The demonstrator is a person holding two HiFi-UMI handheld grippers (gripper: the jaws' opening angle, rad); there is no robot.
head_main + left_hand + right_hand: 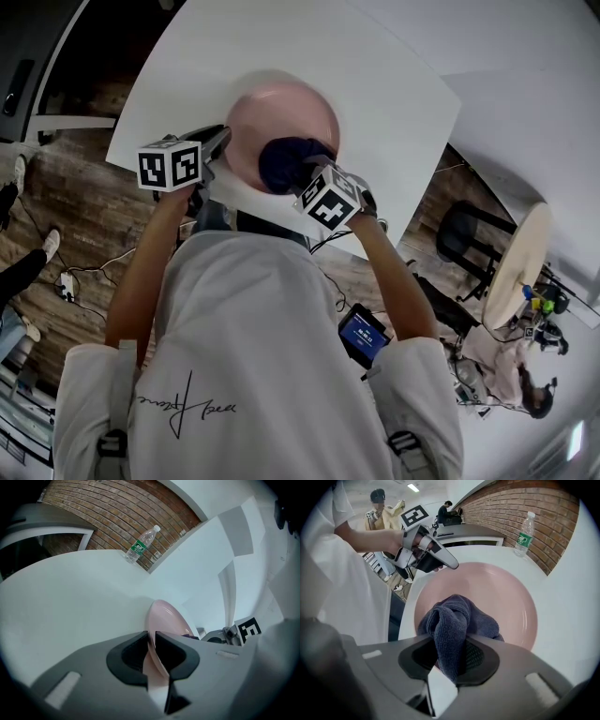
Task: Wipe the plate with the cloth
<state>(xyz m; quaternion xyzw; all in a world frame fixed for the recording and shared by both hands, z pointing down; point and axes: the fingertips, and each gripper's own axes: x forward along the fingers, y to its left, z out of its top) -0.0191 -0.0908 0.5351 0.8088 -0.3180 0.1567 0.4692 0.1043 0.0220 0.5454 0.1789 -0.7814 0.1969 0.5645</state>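
A pink plate (281,108) lies on the white table (394,75) near its front edge. My left gripper (217,150) is shut on the plate's left rim; in the left gripper view the plate (164,620) stands edge-on between its jaws (151,644). My right gripper (305,173) is shut on a bunched dark blue cloth (286,161), which rests on the near part of the plate. In the right gripper view the cloth (452,625) fills the gap between the jaws (450,656) above the plate (497,592), and the left gripper (452,566) clamps the rim.
A clear water bottle (140,544) with a green label stands at the table's far edge by a brick wall (511,508). People (384,506) are in the background. Wooden floor (70,206), cables and a round stool (516,253) lie beyond the table.
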